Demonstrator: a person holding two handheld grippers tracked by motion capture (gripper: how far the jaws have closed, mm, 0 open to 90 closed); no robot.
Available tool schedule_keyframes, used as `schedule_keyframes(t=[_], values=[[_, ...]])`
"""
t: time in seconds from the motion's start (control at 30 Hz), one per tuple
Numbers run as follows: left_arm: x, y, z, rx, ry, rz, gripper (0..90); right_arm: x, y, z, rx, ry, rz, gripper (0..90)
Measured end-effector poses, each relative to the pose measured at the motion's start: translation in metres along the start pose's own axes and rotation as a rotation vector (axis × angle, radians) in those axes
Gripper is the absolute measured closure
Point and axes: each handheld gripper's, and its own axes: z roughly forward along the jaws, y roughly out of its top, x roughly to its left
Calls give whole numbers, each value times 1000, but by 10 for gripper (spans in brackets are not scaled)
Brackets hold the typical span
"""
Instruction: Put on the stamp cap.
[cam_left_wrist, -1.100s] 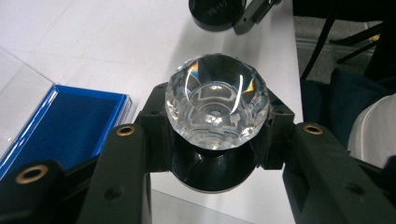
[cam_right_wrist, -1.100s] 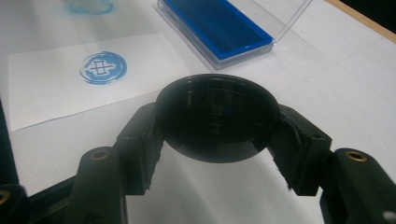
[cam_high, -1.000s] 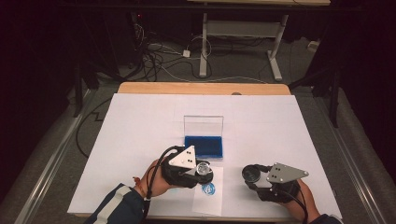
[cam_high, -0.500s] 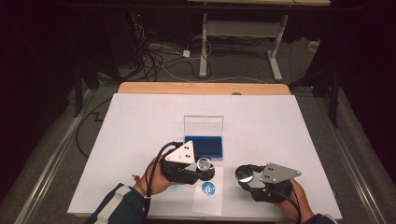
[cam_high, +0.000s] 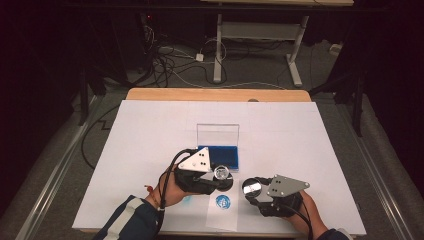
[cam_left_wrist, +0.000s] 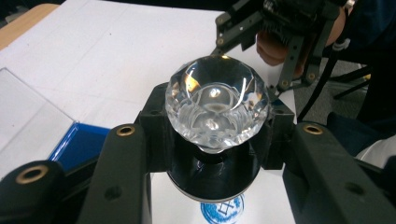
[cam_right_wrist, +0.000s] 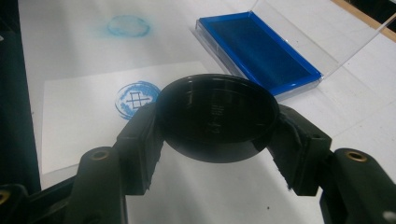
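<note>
**Crystal-topped stamp waits for its cap**

The stamp (cam_left_wrist: 217, 140) sits clamped in the left gripper (cam_high: 216, 181), just beyond the printed paper (cam_high: 222, 210). The right gripper (cam_high: 252, 192) is clamped on the black cap (cam_right_wrist: 217, 116). Capping probably calls for squaring the cap with the stamp's base. The right gripper view reveals a blue ink pad (cam_right_wrist: 257, 51) ahead of its jaws; the left gripper view details the faceted knob (cam_left_wrist: 217, 100).

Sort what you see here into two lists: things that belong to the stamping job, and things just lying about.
Belong to the job:
- clear faceted crystal-topped stamp, in the left gripper
- round black cap, in the right gripper
- blue ink pad in its open clear case
- white paper slip with a blue round print

Lying about:
- tangled cables on the floor
- white desk frame
</note>
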Motion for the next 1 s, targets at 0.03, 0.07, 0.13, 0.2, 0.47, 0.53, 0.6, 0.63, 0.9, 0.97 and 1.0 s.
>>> schedule_keyframes(t=[0.03,0.07,0.13,0.2,0.47,0.53,0.6,0.63,0.9,0.97,1.0], values=[[0,1,0,-4,0,1,547,0,0,1,0,3,0,387],[0,2,1,-10,-2,-1,547,1,1,2,0,7,-4,387],[-1,4,1,-5,-1,9,547,2,3,4,-2,9,-3,387],[-1,5,2,-6,-3,7,547,4,4,5,-4,12,-9,387],[-1,5,4,-15,-7,4,547,7,9,10,-15,21,-15,387],[-1,5,4,-18,-9,3,547,8,11,11,-17,24,-22,387],[-1,6,4,-17,-10,4,547,9,13,13,-21,28,-19,387],[-1,6,5,-18,-12,6,547,10,14,15,-20,29,-21,387],[-1,7,9,-21,-21,4,547,11,16,17,-29,35,-23,387],[-1,7,10,-27,-26,-1,547,11,17,18,-30,35,-22,387],[-1,7,11,-32,-25,-1,547,11,17,18,-31,38,-20,387]])
